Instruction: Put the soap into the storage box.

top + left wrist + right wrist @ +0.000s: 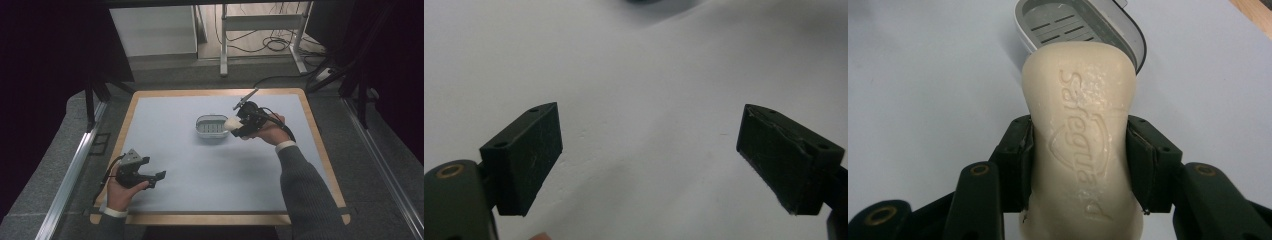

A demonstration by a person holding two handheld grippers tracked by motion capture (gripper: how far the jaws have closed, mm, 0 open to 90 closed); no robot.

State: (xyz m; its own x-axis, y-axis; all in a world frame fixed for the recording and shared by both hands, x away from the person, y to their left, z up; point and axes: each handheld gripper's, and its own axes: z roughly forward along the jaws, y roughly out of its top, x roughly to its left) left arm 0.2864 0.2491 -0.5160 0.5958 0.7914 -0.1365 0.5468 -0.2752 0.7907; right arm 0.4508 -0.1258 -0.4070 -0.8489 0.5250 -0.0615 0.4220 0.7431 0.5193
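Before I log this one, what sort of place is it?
Probably a lab or workshop recording bench, not a home: a table with a pale mat, metal rails alongside, and loose cables on the floor behind. The soap and soap dish look staged.

Two black handheld grippers: the left gripper (159,176) carries a grey three-cornered plate, the right gripper (233,126) trails a black cable. Grey knitted sleeves (305,185) show white cuffs.

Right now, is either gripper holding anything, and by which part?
The right gripper clamps the soap bar across its narrow middle, by its two long sides. The left gripper is open, holding nothing.
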